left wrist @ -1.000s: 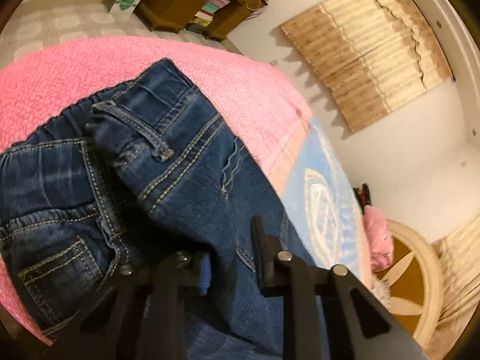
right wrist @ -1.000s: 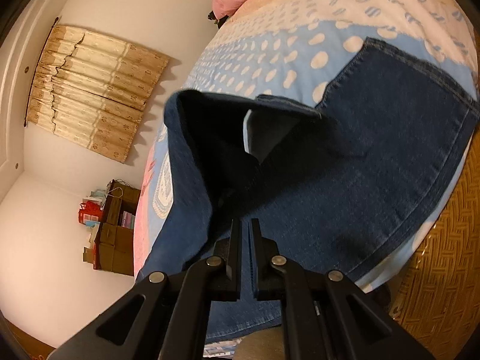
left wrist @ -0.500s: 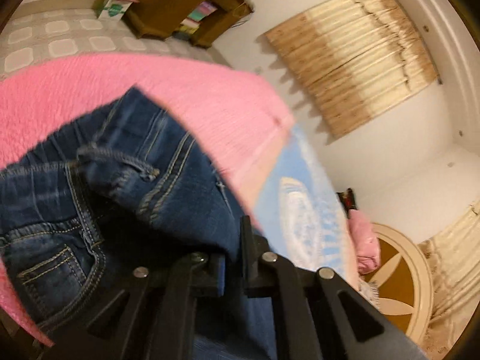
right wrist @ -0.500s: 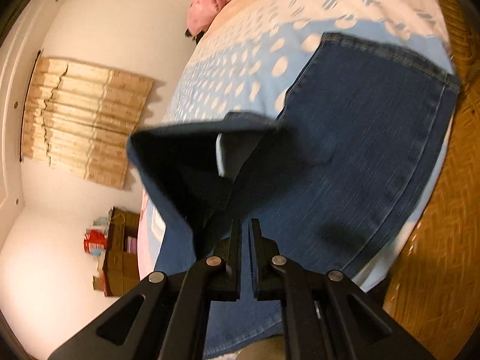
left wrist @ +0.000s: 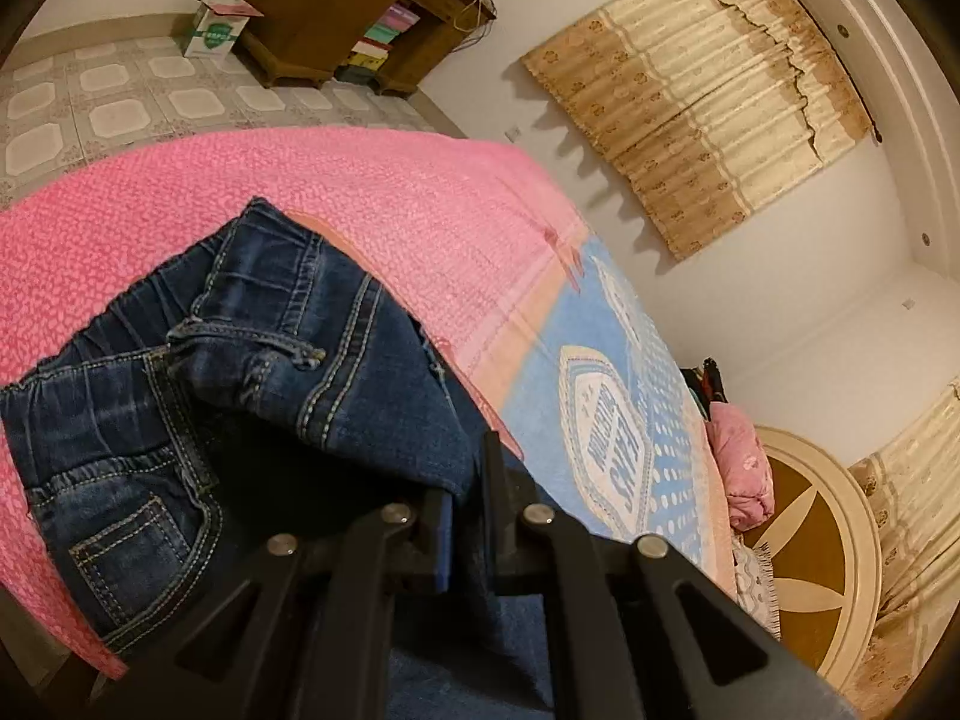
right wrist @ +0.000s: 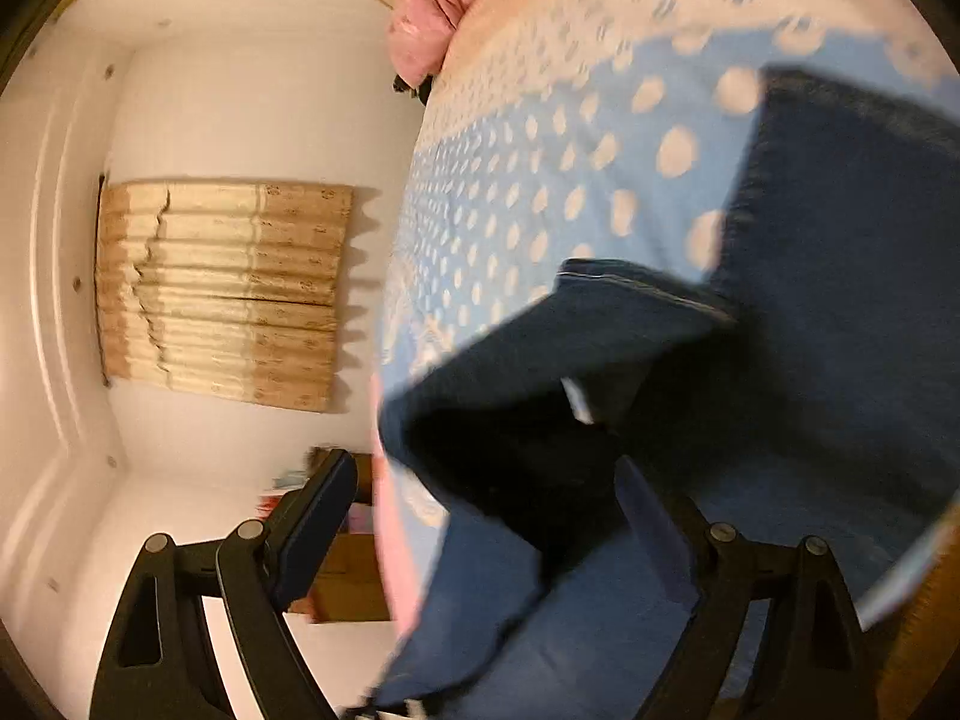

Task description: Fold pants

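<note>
**Jeans gathered on a pink-and-blue bed as one claw grips and the other lets go**

A pair of dark blue jeans (left wrist: 252, 372) lies across a bed (left wrist: 456, 228) whose cover runs from pink to pale blue with white dots. In the left wrist view the waistband end, with its back pocket and yellow stitching, rests on the pink part of the cover, one flap of denim turned over on itself. The left claw (left wrist: 465, 501) is clamped tight on a fold of that denim, the cloth pinched between its two dark fingers at the bottom of the view.

In the right wrist view the leg end of the jeans (right wrist: 840, 276) spreads over the dotted blue cover, with a raised, tented fold of fabric sitting just ahead of the right claw (right wrist: 498, 498). Its jaws have just been opening and now stand wide apart, one finger at the left over the room beyond the bed, the other at the right over the denim. The fold lies between them, apparently free of both pads, though motion blur makes contact hard to judge.

Beyond the bed, a beige curtain (right wrist: 228, 288) hangs on the white wall, a wooden cabinet (left wrist: 354, 6) stands on a tiled floor, and a pink pillow (left wrist: 741, 468) lies at the head of the bed.
</note>
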`<control>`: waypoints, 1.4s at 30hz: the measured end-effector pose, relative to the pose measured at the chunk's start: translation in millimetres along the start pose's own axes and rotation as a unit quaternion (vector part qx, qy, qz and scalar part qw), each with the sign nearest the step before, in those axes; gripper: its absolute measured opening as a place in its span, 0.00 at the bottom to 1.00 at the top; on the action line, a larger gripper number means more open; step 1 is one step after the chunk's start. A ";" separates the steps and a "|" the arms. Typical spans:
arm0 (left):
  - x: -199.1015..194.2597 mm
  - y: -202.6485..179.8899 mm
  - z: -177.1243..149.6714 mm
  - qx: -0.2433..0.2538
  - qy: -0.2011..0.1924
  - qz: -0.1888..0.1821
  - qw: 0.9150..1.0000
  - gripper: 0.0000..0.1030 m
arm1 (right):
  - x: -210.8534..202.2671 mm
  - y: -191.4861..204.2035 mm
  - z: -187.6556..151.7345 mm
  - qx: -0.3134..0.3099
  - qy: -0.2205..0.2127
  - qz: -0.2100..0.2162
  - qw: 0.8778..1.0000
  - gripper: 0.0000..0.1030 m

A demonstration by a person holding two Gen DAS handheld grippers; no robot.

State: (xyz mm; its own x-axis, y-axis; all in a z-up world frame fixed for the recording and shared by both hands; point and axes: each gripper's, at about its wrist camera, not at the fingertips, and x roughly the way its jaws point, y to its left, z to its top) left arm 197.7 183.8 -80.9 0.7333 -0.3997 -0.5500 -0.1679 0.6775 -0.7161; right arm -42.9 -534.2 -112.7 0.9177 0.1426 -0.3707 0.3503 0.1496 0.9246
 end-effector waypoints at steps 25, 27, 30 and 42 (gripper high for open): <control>-77.2 52.9 10.5 0.009 0.001 0.014 1.000 0.07 | -56.7 51.1 -26.5 -0.355 0.010 -0.137 0.925 0.08; -69.8 69.2 -1.5 0.007 0.015 0.040 0.999 0.07 | -54.6 2.6 -34.8 -0.341 0.021 -0.189 0.921 0.08; -54.5 86.3 -14.8 0.014 0.028 0.087 0.996 0.07 | -54.6 -44.5 -43.1 -0.296 0.018 -0.206 0.932 0.08; -46.2 98.2 -23.7 0.026 0.027 0.145 0.989 0.10 | -61.0 -72.5 -25.5 -0.160 -0.006 -0.136 0.978 0.29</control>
State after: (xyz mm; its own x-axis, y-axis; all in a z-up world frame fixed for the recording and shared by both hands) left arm 131.7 254.2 -136.0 0.6235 -0.2151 -0.7516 -0.3311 0.7982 -0.5032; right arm -129.1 -528.8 -159.3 0.8015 0.0442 -0.5964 0.5071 0.4783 0.7170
